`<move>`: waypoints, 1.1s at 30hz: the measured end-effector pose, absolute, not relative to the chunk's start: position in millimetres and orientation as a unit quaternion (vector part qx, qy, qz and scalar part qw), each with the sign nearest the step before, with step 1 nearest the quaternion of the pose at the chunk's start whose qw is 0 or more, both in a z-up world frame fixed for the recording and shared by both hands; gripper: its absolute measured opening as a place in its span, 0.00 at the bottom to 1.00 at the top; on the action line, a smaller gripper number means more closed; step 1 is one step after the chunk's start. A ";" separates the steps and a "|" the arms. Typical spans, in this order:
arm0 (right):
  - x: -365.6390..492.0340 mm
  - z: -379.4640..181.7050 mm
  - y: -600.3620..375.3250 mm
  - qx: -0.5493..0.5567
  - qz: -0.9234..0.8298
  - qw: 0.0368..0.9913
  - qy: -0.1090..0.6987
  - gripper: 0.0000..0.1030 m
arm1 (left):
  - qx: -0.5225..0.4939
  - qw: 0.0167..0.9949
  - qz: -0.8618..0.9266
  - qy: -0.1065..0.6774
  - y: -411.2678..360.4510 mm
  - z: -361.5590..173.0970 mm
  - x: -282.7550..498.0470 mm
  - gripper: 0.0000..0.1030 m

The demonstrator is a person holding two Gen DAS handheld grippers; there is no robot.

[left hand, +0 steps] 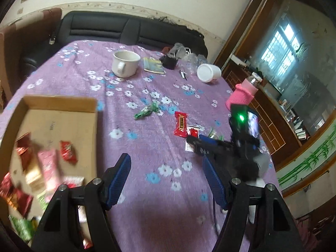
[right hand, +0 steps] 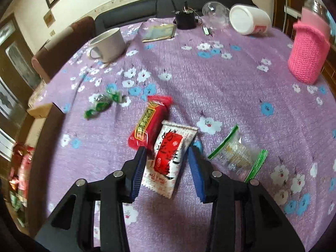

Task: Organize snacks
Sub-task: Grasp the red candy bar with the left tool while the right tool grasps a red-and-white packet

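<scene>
Currently the right claw [right hand: 167, 161] is spread apart astride the white snack packet [right hand: 168, 157], whose long axis runs near-to-far between its fingers. Left claw [left hand: 166, 168], also apart, holds nothing.

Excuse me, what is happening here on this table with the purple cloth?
A person with two handheld grippers is sorting snacks into a cardboard box, which already holds several packets. The right gripper is open around a white and red packet, not yet closed on it. The left gripper is open and empty beside the box. A red bar, green candy and a clear packet lie loose.
</scene>
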State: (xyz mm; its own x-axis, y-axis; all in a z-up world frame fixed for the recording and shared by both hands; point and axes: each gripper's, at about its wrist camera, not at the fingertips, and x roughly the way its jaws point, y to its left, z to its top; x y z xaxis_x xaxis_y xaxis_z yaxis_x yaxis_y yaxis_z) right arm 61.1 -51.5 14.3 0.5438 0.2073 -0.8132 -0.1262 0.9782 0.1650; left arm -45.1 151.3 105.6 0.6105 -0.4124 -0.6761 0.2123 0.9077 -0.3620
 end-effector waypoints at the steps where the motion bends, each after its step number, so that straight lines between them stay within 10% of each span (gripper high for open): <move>1: 58.9 14.0 -52.2 0.037 0.095 0.878 0.467 0.22 | -0.121 0.886 -0.178 0.412 145.2 101.9 -36.5 0.68; 15: 24.0 12.4 -110.8 0.097 0.122 0.873 0.461 0.18 | 0.001 0.874 -0.171 0.454 31.5 36.5 79.4 0.61; 22: 25.5 10.5 -116.7 0.118 0.135 0.868 0.463 0.18 | 0.037 0.883 -0.138 0.448 30.7 26.9 89.0 0.17; 33: 19.3 18.6 -119.5 0.148 0.163 0.871 0.438 0.12 | -0.064 0.899 -0.143 0.410 105.8 73.2 17.5 0.17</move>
State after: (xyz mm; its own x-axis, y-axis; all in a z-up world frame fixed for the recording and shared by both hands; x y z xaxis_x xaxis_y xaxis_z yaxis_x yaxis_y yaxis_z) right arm 19.3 -119.5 18.6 0.5621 0.4150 -0.7155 -0.1546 0.9025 0.4020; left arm 17.5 105.8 73.2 0.6230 -0.3089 -0.7186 0.2036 0.9511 -0.2322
